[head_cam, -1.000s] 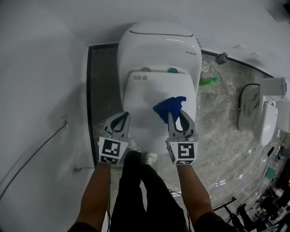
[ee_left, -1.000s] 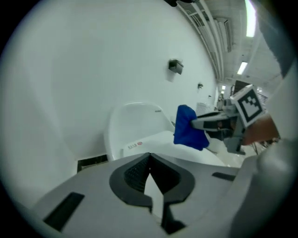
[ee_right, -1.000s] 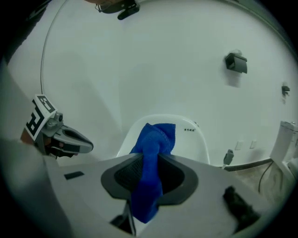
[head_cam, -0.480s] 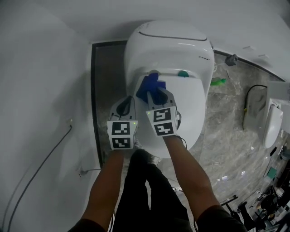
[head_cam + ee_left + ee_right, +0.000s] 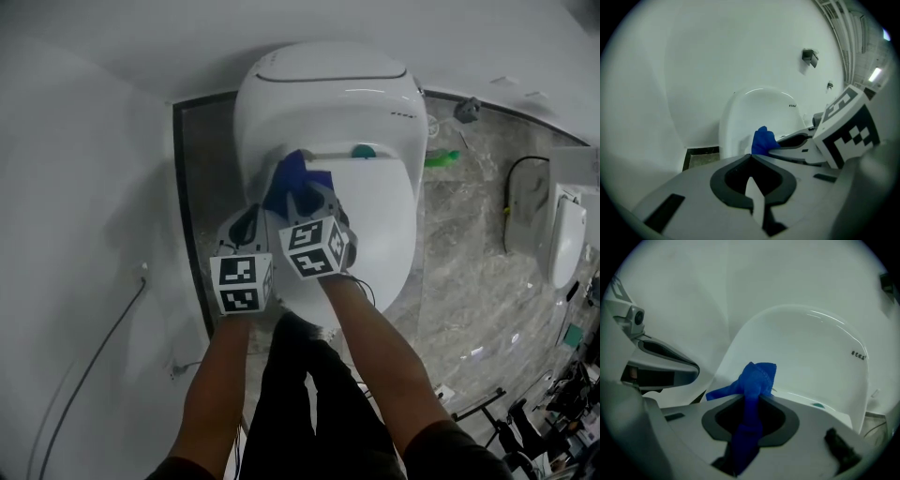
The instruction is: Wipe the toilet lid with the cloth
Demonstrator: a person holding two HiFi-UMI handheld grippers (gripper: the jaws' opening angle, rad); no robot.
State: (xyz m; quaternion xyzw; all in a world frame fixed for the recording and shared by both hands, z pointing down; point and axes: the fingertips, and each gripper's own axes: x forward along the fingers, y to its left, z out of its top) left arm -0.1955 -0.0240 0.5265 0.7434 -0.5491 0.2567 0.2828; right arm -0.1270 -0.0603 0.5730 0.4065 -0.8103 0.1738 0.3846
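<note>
— Where is the cloth sitting now?
— The right claw (image 5: 304,194) is clamping the blue cloth (image 5: 292,172) at the back left corner of the toilet lid (image 5: 377,217); a second ago it was nearer the lid's right side.
— And the left claw (image 5: 248,221)?
— It is staying closed and empty, by the lid's left edge.

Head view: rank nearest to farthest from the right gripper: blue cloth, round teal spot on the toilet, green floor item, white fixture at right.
1. blue cloth, clamped in the right gripper
2. round teal spot, on the white toilet
3. green floor item, right of the toilet
4. white fixture, far right edge
</note>
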